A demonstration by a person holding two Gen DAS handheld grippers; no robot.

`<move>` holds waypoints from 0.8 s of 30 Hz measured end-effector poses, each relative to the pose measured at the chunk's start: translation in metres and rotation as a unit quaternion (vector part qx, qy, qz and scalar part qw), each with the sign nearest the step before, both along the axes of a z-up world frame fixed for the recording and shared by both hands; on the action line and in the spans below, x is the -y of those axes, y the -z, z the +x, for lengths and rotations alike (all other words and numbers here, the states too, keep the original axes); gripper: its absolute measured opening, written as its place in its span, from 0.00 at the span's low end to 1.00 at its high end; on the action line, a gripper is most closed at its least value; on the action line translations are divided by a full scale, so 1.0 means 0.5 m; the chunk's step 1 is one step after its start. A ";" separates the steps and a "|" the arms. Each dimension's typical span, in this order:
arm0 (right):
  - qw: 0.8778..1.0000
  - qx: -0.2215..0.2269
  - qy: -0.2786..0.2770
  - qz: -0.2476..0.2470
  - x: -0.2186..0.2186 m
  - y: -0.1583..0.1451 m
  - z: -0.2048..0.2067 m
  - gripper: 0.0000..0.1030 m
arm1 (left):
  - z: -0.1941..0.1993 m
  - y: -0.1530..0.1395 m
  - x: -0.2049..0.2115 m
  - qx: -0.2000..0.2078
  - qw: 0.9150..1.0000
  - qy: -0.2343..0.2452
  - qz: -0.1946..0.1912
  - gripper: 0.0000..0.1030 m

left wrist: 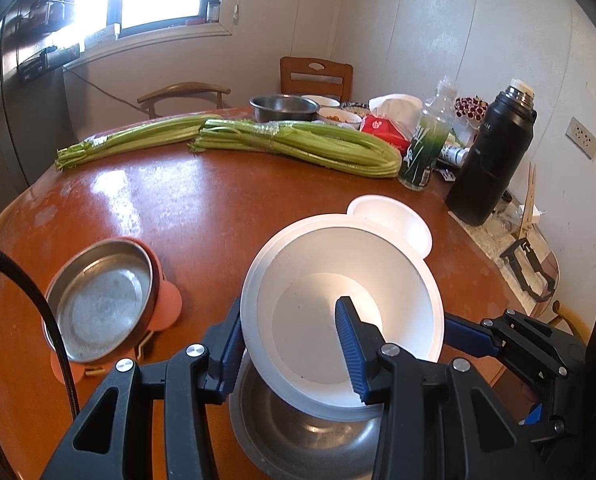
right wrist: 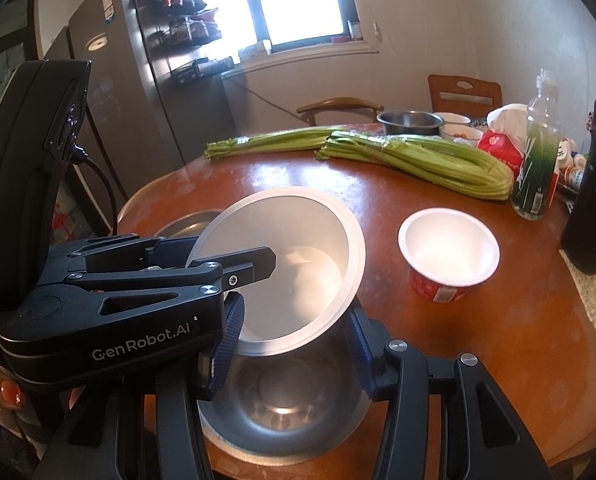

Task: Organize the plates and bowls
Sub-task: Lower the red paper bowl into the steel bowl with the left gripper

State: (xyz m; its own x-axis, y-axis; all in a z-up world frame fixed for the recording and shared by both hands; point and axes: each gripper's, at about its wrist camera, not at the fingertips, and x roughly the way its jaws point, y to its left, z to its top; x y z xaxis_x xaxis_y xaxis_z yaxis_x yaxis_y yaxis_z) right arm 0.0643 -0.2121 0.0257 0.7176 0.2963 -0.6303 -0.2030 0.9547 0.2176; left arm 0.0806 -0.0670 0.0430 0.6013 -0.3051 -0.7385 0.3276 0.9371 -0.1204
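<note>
My left gripper (left wrist: 290,344) is shut on the near rim of a white paper bowl (left wrist: 330,288), one finger inside and one outside, holding it tilted over a steel bowl (left wrist: 298,448). In the right wrist view the left gripper (right wrist: 258,258) grips the white bowl (right wrist: 298,280) above the steel bowl (right wrist: 282,404). My right gripper (right wrist: 294,344) straddles the steel bowl's rim, jaws spread apart, touching nothing clearly. A red-and-white paper cup bowl (right wrist: 448,256) stands to the right, also in the left wrist view (left wrist: 394,216). A steel plate (left wrist: 98,300) lies on a pink plate (left wrist: 166,304) at left.
Two celery bunches (left wrist: 298,146) lie across the round wooden table (left wrist: 178,208). A black thermos (left wrist: 494,152), a green bottle (left wrist: 424,152), a tissue pack and food bowls stand at the far right. A steel basin (left wrist: 284,108) sits at the back.
</note>
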 end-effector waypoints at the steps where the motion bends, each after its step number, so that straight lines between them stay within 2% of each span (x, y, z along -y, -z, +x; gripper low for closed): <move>1: 1.000 -0.003 -0.001 0.000 0.000 0.005 -0.002 0.51 | -0.003 0.004 0.001 -0.002 1.000 0.000 0.001 0.42; 24: 0.998 -0.064 -0.016 0.002 -0.005 0.093 -0.038 0.51 | -0.029 0.099 0.012 -0.058 0.998 0.004 0.027 0.42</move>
State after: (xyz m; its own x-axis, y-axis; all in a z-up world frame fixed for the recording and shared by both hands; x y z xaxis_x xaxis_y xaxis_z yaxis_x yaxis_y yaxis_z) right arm 0.0454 -0.2097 -0.0207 0.6210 0.3197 -0.7156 -0.2034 0.9475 0.2468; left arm 0.0663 -0.0732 -0.0066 0.5087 -0.2679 -0.8182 0.3212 0.9408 -0.1083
